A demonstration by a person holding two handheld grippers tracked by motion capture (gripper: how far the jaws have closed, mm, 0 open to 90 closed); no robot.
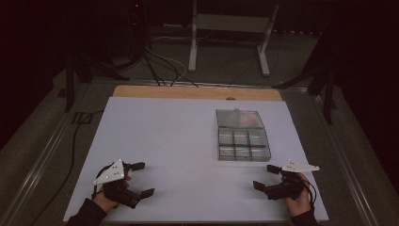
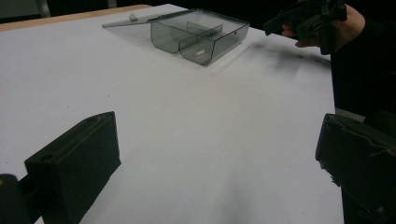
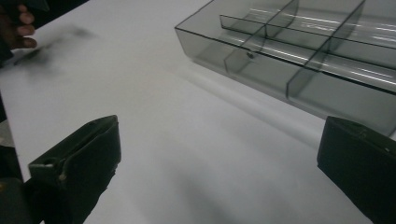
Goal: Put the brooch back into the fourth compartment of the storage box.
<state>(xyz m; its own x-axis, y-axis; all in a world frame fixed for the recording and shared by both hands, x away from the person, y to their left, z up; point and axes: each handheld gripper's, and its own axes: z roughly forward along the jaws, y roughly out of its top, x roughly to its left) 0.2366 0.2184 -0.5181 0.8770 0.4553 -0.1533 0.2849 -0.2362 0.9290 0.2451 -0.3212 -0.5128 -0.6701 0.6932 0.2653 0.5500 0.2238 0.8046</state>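
A clear smoky plastic organizer box [image 1: 243,143] with several compartments lies on the white tabletop [image 1: 179,141], right of centre, its lid [image 1: 239,118] laid open flat behind it. The left gripper view has the box [image 2: 198,32] far off with a small pale item [image 2: 200,52] in one compartment. In the right gripper view the box [image 3: 299,51] is close ahead. My left gripper [image 1: 142,179] rests open near the front left edge, nothing between its jaws. At the front right, just below the box, my right gripper [image 1: 265,177] is open and empty too.
A wooden strip [image 1: 197,92] edges the far side of the white board. Behind the table, cables [image 1: 160,66] run across the floor and a white metal stand [image 1: 230,33] rises. Dark stand legs [image 1: 70,70] flank both sides. The other hand and gripper [image 2: 313,18] are visible far off.
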